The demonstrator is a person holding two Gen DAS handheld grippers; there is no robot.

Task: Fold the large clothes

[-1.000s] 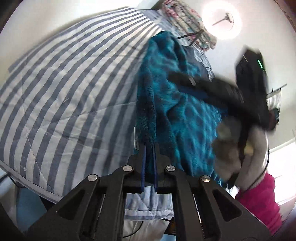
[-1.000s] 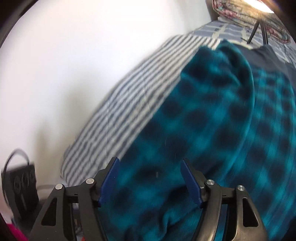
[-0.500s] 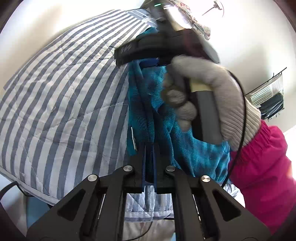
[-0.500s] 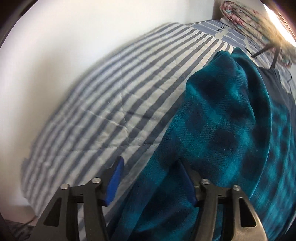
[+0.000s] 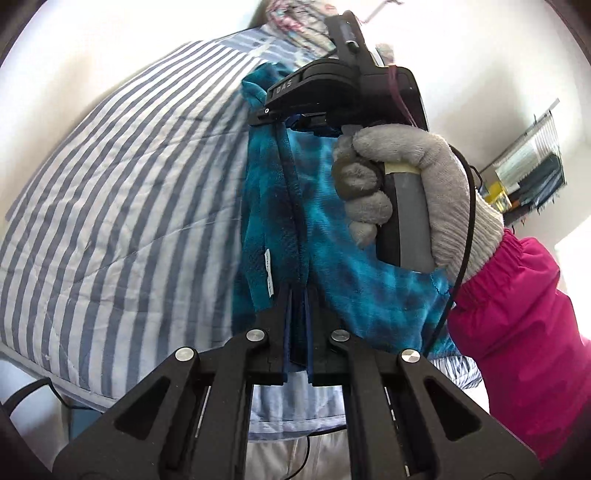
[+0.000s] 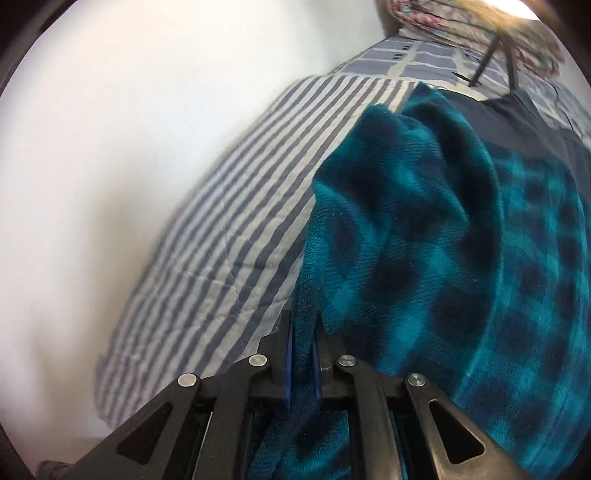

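- Left hand-held gripper [image 5: 297, 295]: black, with blue-lined fingers; its jaws stood together, clamped on a folded edge of the teal-and-dark-blue checked fleece garment [image 5: 273, 206]. A small white label [image 5: 269, 271] hung on that edge at about 11 o'clock from the fingertips.
- Right hand-held gripper [image 6: 302, 325]: its jaws had just been closing and stood clamped on another fold of the same fleece garment [image 6: 424, 240], the cloth pinched between the blue pads.
- In the left wrist view the right hand-held gripper [image 5: 295, 123] appeared at 12 o'clock, gripping the far end of the garment's edge, so the edge ran taut between the two tools.
- A hand in a grey knitted glove [image 5: 406, 192] held the right tool's handle at 2 o'clock; a bright pink sleeve [image 5: 517, 314] followed at 4 o'clock.
- The garment lay on a bed covered by a blue-and-white striped quilt [image 5: 122, 206], which spread from 9 to 11 o'clock in both views; the garment's bulk filled the right wrist view from 1 to 5 o'clock.
- A flowered cloth [image 6: 461, 22] lay at the far end of the bed at 12 o'clock.
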